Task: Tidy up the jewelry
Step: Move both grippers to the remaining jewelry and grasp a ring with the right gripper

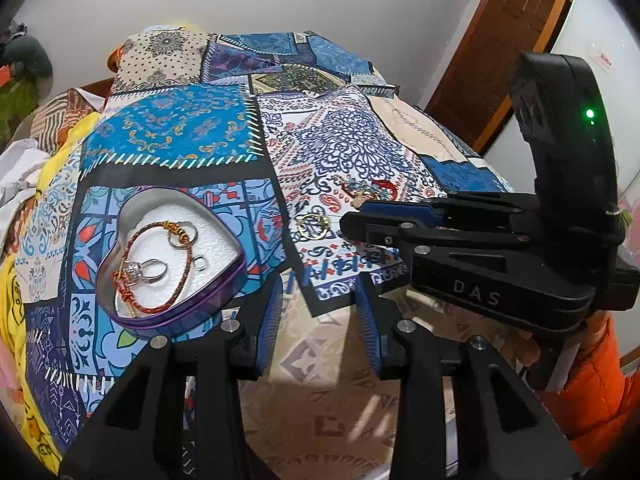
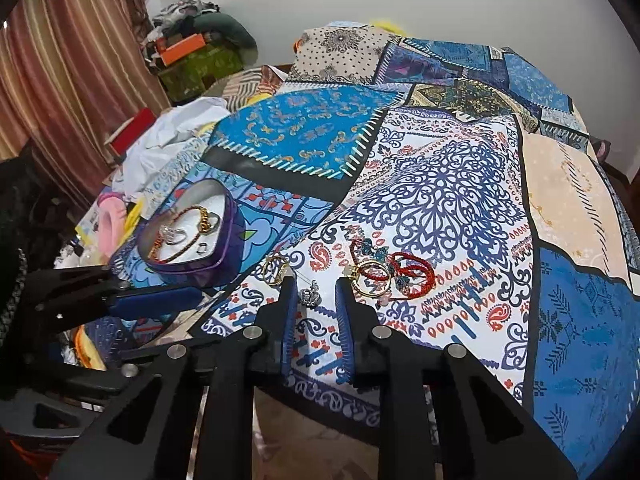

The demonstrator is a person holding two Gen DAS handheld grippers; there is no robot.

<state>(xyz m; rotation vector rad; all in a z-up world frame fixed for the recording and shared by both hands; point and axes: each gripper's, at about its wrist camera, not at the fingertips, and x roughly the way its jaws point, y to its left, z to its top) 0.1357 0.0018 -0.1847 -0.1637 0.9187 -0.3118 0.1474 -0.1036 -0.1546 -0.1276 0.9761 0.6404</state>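
Note:
A purple heart-shaped tin (image 1: 188, 312) (image 2: 224, 264) lies on the patterned cloth and holds a red-gold bracelet (image 1: 160, 264), silver rings and a gold chain. Loose on the cloth are a gold ring (image 1: 312, 226) (image 2: 274, 270), a small silver crown brooch (image 2: 311, 297), a gold hoop (image 2: 374, 280) and red cord bracelets (image 2: 412, 274). My right gripper (image 2: 316, 284) is open with the crown brooch between its fingertips, apart from both. It also shows in the left wrist view (image 1: 360, 216). My left gripper (image 1: 320, 292) is open and empty at the cloth's front edge, right of the tin.
A patchwork cloth (image 2: 440, 184) covers the table. Piled clothes and boxes (image 2: 188, 56) stand at the far left by a striped curtain (image 2: 72, 60). A wooden door (image 1: 508, 40) is at the right. A pink object (image 2: 108, 224) lies left of the tin.

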